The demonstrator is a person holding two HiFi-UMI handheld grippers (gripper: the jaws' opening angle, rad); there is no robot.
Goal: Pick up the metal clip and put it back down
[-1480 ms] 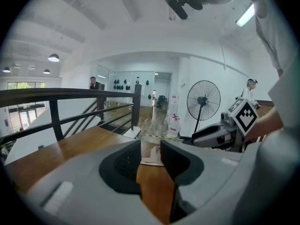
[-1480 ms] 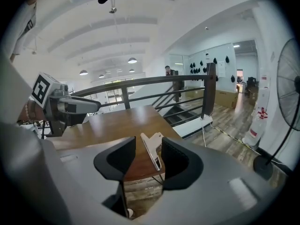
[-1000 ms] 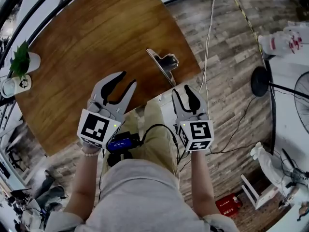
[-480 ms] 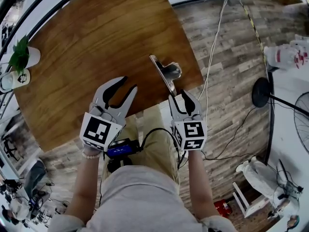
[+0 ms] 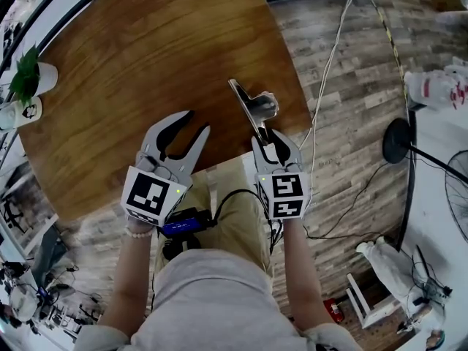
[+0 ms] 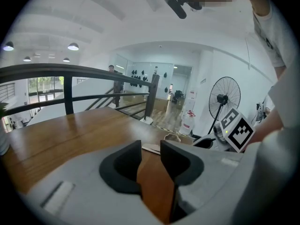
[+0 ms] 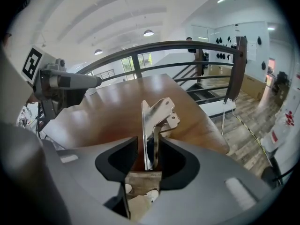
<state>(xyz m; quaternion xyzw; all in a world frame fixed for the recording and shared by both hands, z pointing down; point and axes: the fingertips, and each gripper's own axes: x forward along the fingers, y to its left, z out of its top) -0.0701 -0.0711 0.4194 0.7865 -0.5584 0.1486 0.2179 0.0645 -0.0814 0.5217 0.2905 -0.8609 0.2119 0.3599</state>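
The shiny metal clip (image 5: 252, 108) lies on the round wooden table (image 5: 146, 50), close to its near right edge. In the right gripper view the clip (image 7: 154, 121) stands on edge and its near end reaches in between the jaws. My right gripper (image 5: 272, 134) is open around that end; the clip is against the right jaw, with a small gap on the left. My left gripper (image 5: 194, 121) hovers open and empty over the table's near edge, to the left of the clip. The left gripper view shows the clip (image 6: 171, 137) small, beyond its open jaws.
A potted plant (image 5: 25, 79) and a white cup (image 5: 14, 112) stand at the table's far left. A white cable (image 5: 329, 64) runs over the plank floor to the right, beside a fan base (image 5: 398, 130). A dark railing (image 7: 187, 48) runs behind the table.
My right gripper has moved forward to the clip, whose near end now sits between its jaws. The left gripper has barely shifted.
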